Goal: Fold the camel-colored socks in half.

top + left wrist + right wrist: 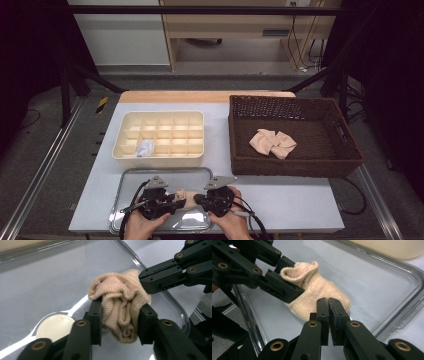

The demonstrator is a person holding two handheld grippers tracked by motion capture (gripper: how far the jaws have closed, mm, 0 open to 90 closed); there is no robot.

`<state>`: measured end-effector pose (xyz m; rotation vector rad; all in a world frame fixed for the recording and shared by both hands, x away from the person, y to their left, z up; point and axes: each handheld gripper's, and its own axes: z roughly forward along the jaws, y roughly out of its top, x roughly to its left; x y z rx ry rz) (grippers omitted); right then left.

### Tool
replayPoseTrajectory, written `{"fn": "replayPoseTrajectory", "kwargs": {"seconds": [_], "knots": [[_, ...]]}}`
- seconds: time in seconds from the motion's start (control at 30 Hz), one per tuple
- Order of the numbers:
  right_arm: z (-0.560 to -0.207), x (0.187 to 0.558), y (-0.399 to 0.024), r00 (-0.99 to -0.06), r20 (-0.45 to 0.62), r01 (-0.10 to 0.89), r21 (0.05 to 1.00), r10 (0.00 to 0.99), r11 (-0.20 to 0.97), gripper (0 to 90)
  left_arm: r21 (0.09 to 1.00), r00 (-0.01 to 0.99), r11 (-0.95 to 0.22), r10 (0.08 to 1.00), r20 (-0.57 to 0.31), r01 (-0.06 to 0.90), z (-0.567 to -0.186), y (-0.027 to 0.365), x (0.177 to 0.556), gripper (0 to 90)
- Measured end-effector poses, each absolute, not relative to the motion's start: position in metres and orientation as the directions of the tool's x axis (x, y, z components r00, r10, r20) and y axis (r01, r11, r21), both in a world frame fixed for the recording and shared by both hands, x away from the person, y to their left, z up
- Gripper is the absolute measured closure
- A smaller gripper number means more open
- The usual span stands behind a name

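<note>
Straddling the beige sock (120, 307) above the metal tray (131, 175), the left gripper (120, 315) clamps its folds while the right gripper (329, 307) pinches one end; uneven pulling risks unrolling it

A pale grey table (280, 200) carries a clear tray (197, 173) at six o'clock, a cream compartment box (159, 159) at ten o'clock and a dark wicker basket (295, 166) at two o'clock.

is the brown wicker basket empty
No, a folded beige cloth lies on the floor of the wicker basket in the high view.
</note>
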<state>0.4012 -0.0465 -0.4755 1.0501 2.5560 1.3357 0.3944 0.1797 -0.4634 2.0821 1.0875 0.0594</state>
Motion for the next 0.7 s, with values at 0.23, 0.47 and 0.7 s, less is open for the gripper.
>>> {"fn": "replayPoseTrajectory", "kwargs": {"seconds": [0.23, 0.47, 0.7], "knots": [[-0.471, 0.401, -0.049, -0.766, 0.240, 0.533, 0.755, 0.596, 0.382, 83.9, 0.670, 0.645, -0.325, 0.703, -0.301, 0.667, -0.455, 0.181, 0.392, 67.8], [-0.460, 0.401, -0.058, -0.777, 0.237, 0.511, 0.778, 0.583, 0.365, 80.2, 0.702, 0.665, -0.315, 0.684, -0.298, 0.639, -0.442, 0.181, 0.387, 67.7], [-0.444, 0.402, -0.093, -0.745, 0.180, 0.479, 0.815, 0.642, 0.327, 71.1, 0.731, 0.664, -0.320, 0.710, -0.236, 0.602, -0.427, 0.186, 0.388, 67.5]]}}
